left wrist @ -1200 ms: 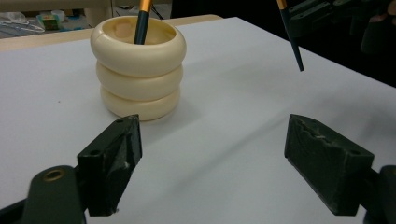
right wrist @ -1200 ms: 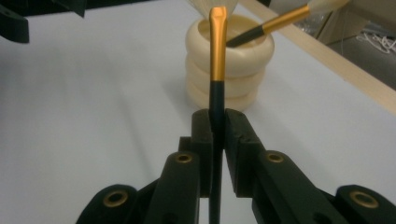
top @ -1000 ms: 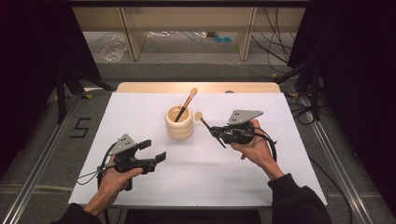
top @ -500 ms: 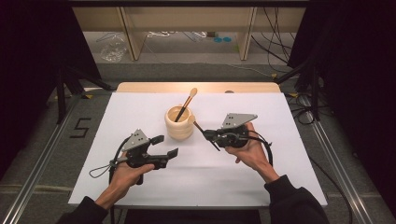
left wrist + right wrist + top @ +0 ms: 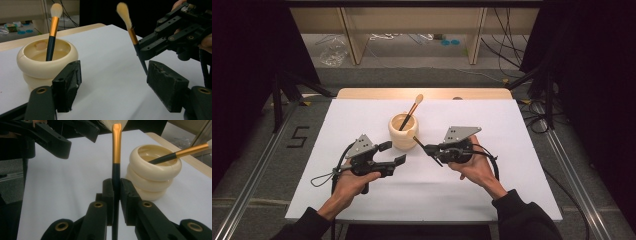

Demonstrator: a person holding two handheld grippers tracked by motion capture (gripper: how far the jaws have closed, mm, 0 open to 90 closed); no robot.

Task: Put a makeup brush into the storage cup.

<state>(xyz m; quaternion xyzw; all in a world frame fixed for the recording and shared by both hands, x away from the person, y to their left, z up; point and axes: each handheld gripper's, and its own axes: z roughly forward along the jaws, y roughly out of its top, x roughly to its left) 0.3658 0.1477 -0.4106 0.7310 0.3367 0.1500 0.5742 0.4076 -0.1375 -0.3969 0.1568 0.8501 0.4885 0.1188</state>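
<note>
Makeup brush (image 5: 116,150), black handle, gold ferrule, pale bristles: clamped by its handle between the pads of the right hand-held gripper (image 5: 430,149), bristle end just beside the cream ribbed cup (image 5: 403,131), on the cup's near right. Second makeup brush (image 5: 411,112): stands tilted inside the cup. Cup: on the white counter (image 5: 512,135). Left hand-held gripper (image 5: 393,153): near the cup, on its near left; jaws apart, just been closing, nothing between them.
</note>
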